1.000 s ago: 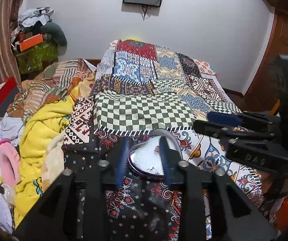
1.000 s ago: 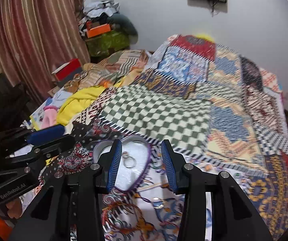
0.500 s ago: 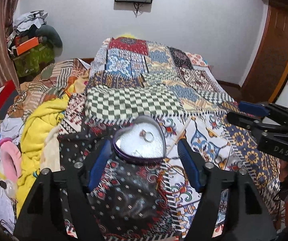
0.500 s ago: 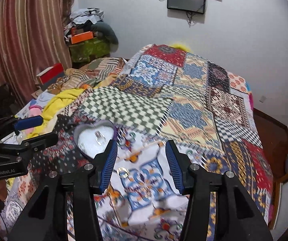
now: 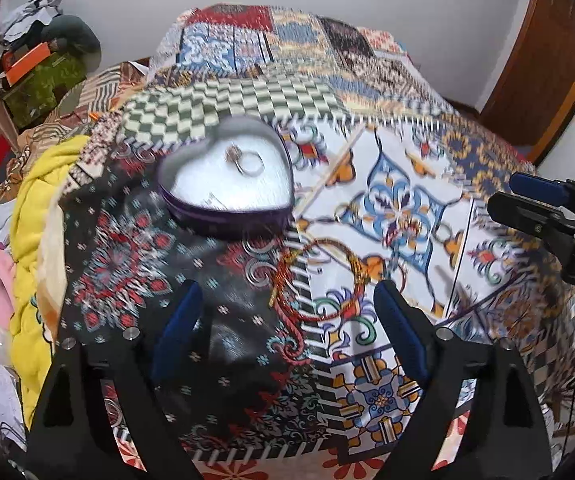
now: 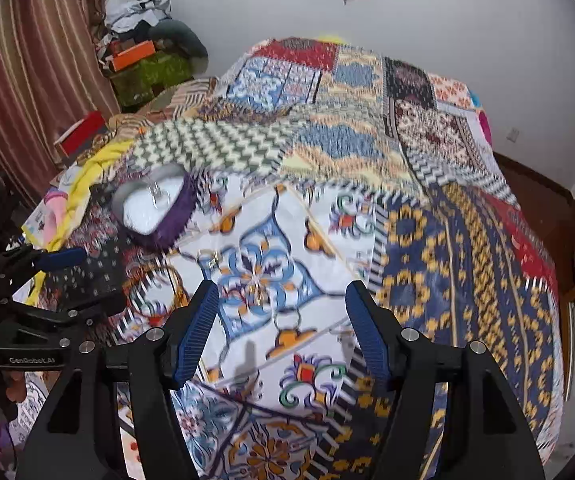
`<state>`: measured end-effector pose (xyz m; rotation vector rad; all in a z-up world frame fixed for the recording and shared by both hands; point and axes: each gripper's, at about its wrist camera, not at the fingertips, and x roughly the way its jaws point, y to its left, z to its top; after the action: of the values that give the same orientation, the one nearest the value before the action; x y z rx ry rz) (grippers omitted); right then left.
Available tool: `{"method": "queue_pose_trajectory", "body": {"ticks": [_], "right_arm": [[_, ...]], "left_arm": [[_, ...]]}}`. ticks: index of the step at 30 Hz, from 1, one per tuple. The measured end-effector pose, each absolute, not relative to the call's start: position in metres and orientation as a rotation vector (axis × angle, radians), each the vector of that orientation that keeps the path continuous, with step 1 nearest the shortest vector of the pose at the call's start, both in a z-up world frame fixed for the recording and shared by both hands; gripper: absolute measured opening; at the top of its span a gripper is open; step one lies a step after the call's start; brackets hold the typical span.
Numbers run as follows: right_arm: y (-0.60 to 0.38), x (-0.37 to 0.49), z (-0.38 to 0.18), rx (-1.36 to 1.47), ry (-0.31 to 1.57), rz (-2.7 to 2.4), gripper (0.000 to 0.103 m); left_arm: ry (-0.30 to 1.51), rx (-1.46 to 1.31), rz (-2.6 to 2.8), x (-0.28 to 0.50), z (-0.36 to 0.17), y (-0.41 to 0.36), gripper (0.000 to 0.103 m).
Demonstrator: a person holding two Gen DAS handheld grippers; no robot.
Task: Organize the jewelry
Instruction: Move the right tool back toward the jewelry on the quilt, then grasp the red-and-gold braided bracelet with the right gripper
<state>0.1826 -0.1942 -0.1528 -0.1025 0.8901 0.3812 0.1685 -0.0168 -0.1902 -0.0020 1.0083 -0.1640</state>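
Both grippers have drawn back from the heart tin (image 5: 227, 184), which now sits further off on the quilt (image 5: 403, 208). Left gripper (image 5: 287, 316) and right gripper (image 6: 281, 320) are spread wide and hold nothing. One ring (image 5: 249, 162) lies in the tin. Another ring (image 6: 287, 319) lies loose on the quilt just ahead of the right gripper, likely the next pick. A red bangle (image 5: 319, 276) lies before the left.

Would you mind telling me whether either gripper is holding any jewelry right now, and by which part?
Nothing is held. The left gripper and right gripper are both open and empty above the quilt; a ring lies in the heart-shaped box.
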Motion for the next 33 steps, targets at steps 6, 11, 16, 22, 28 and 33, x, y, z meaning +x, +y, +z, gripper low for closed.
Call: {"method": "queue_pose_trajectory", "body": {"ticks": [6, 11, 16, 22, 28, 33], "right_arm": [[-0.196, 0.174, -0.176, -0.104, 0.954, 0.393, 0.062], [-0.190, 0.165, -0.186, -0.085, 0.990, 0.422, 0.062], [-0.173, 0.156, -0.196, -0.095, 1.010, 0.465, 0.062], [-0.166, 0.153, -0.200, -0.122, 1.010, 0.474, 0.062], [-0.161, 0.152, -0.204, -0.142, 1.011, 0.479, 0.062], [-0.152, 0.151, -0.207, -0.147, 1.010, 0.492, 0.061]], "left_arm": [[1.071, 0.010, -0.174, 0.173, -0.213, -0.025, 0.087], [1.064, 0.031, -0.180, 0.176, -0.220, -0.030, 0.089], [1.029, 0.069, -0.184, 0.179, -0.226, -0.036, 0.090], [0.992, 0.078, -0.202, 0.185, -0.230, -0.034, 0.090], [0.968, 0.095, -0.195, 0.186, -0.228, -0.032, 0.069], [0.962, 0.067, -0.181, 0.184, -0.225, -0.020, 0.040]]}}
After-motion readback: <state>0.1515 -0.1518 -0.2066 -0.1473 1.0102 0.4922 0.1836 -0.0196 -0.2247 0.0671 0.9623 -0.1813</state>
